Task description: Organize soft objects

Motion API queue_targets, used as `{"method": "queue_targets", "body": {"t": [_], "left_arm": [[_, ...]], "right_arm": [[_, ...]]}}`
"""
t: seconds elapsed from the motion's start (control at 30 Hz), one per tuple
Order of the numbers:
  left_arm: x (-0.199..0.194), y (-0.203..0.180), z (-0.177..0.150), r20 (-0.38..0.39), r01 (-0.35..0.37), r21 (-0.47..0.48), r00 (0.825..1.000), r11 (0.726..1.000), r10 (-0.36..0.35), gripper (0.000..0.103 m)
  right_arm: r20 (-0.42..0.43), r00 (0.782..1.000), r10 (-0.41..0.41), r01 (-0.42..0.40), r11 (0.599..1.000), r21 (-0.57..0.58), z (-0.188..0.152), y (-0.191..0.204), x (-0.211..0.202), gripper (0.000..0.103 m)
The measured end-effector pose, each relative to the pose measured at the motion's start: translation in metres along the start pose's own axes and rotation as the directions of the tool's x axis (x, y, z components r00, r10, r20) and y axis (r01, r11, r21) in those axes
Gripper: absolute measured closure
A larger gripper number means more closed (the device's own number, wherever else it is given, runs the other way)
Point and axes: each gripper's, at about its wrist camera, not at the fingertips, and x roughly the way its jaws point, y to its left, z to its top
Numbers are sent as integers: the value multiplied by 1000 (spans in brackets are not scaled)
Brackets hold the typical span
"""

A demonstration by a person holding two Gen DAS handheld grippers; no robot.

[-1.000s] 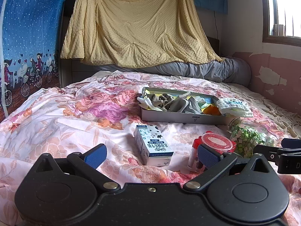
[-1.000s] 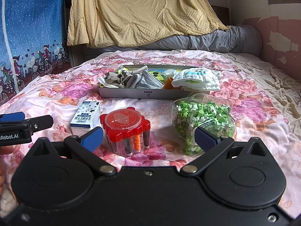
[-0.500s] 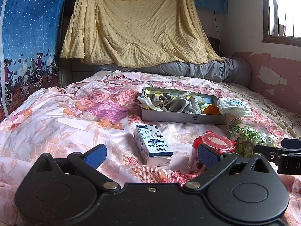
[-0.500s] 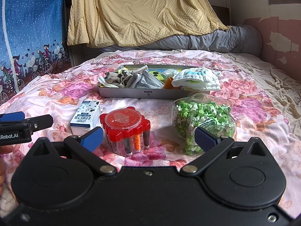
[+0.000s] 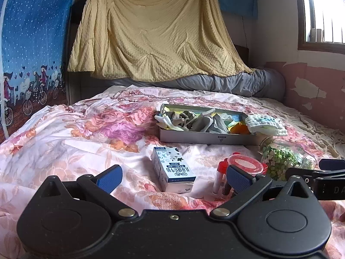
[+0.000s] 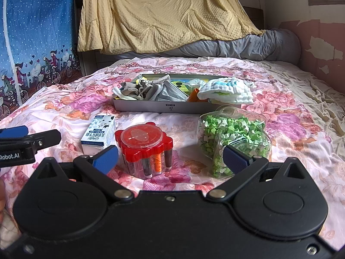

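A: Start with the big things. What has just changed?

B: Nothing I can find. Against the pictures from a second ago, the bed [image 6: 291, 99] with its flowered cover, the tray [image 6: 172, 107] and both grippers sit exactly as they did. So the task stands where it stood.

A: Where are the soft things?

B: Grey cloths [image 6: 155, 91] lie bunched in the left half of the tray, and a folded white cloth [image 6: 226, 90] rests on its right end, hanging over the rim. That fits a sort nearly finished, or a heap waiting to be taken out and laid straight; I can't tell which.

A: And the hard things?

B: In front of the tray: a jar [image 6: 232, 138] of green paper stars on its side, a red tube holder [image 6: 144, 149], and a milk carton [image 6: 99, 135].

A: The grippers?

B: Left gripper [image 5: 174, 178] and right gripper [image 6: 170, 156] both have fingers spread wide, holding nothing, low over the cover.

A: What does one view give that the other lacks?

B: The right view shows the jar and holder whole; in the left view a blue finger [image 5: 239, 176] hides part of the holder. The left view shows a window [image 5: 323, 10].
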Motion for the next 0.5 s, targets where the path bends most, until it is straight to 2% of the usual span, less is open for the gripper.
{"method": "queue_targets", "body": {"t": [0.5], "left_arm": [[-2, -1, 1, -1, 13, 14, 1000, 1000, -13, 1]], "right_arm": [[-3, 1000, 4, -4, 1000, -1, -1, 0, 0, 0]]}}
